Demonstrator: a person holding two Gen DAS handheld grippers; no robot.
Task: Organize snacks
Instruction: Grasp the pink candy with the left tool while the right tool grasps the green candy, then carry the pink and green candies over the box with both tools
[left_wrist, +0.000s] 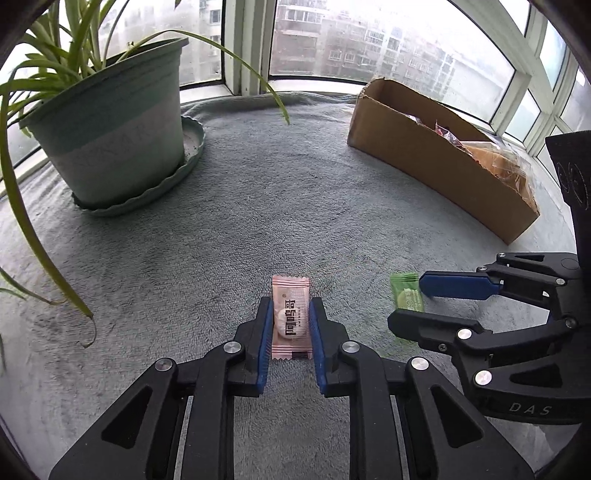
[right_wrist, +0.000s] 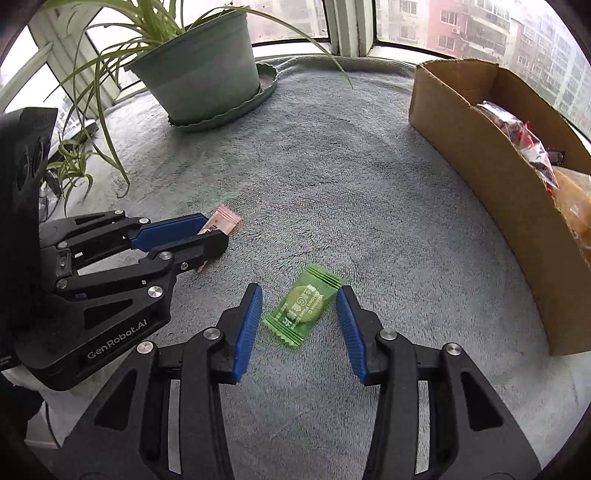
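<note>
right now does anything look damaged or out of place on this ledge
The cardboard box has a ragged, torn top edge at its far end. The green candy lies askew on the grey cloth, apart from the right gripper's pads. Nothing is spilled.

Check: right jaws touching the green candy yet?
Apart. In the right wrist view the green candy lies on the blanket between the right gripper's jaws, with blanket showing on both sides of the wrapper.
</note>
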